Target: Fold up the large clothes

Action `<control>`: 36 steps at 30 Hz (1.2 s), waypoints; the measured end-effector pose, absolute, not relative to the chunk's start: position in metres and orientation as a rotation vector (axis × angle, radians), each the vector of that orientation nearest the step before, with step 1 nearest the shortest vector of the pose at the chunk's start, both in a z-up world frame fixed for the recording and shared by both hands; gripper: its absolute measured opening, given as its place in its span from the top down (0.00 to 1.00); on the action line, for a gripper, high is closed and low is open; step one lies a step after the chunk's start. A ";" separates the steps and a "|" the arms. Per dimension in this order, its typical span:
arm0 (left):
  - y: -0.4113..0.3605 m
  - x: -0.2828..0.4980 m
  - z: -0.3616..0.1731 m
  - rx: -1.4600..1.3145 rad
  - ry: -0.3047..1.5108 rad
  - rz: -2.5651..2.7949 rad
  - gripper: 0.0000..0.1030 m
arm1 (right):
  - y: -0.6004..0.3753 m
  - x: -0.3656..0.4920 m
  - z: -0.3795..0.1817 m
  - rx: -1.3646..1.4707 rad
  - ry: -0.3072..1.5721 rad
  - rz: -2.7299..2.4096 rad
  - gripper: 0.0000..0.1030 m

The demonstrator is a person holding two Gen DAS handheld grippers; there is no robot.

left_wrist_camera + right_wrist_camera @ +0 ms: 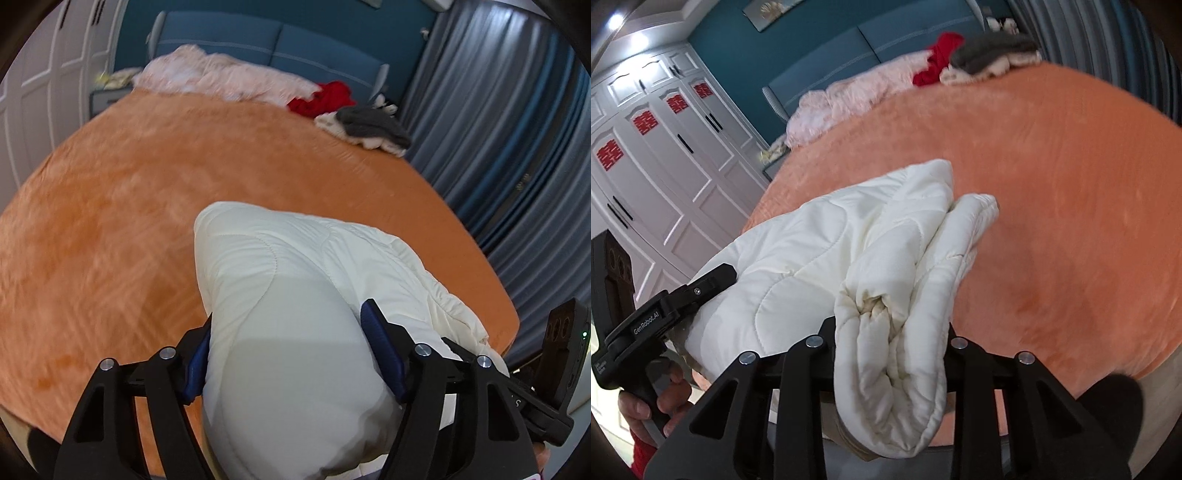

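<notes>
Left gripper (286, 352) clamped on a thick fold of the white quilted jacket (295, 295), blue pads (380, 343) pressing into the padding from both sides. Right gripper (890, 339) likewise clenched on a rolled, bunched edge of the same jacket (849, 240), fabric squeezed between the black fingers and hanging over them. Jacket held up between the two grippers, raised above the orange bed cover (129, 221), its free end pointing away from both grippers. Seen from the right wrist, left gripper just to the left, gripping the jacket's other side, with a hand (661, 402) around its handle. Far beyond the grippers, at the head of the bed: a pink blanket (221, 75), a red garment (325, 98), and a grey garment (373, 123) lying on a pale one. Behind these, a blue headboard (258, 40). Left of the bed, white wardrobe doors (665, 166) with red paper emblems (642, 123); to the right, grey-blue curtains (498, 129).
</notes>
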State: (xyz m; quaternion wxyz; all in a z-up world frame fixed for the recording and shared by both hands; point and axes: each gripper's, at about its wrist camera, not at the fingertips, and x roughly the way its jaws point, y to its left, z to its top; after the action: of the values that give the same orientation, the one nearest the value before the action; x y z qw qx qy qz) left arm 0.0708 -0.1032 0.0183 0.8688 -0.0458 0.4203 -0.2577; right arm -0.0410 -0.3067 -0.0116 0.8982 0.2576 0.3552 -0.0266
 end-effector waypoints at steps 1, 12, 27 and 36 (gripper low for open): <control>-0.105 0.071 0.023 -0.092 0.870 -0.543 0.33 | -0.307 -0.042 -0.006 0.527 0.723 -0.057 0.73; -0.116 0.076 0.080 -0.056 0.728 -0.604 0.36 | -0.309 -0.035 0.046 0.430 0.588 -0.087 0.74; -0.094 0.107 0.147 -0.045 0.520 -0.619 0.37 | -0.283 0.016 0.120 0.294 0.422 -0.044 0.74; -0.064 0.140 0.172 -0.050 0.389 -0.607 0.37 | -0.251 0.069 0.149 0.225 0.338 0.004 0.74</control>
State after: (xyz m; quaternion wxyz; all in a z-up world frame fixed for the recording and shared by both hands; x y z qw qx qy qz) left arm 0.1402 -0.0638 0.1723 0.9354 -0.0246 0.1903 -0.2971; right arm 0.0690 -0.2510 0.1490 0.9795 0.1115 0.1678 0.0022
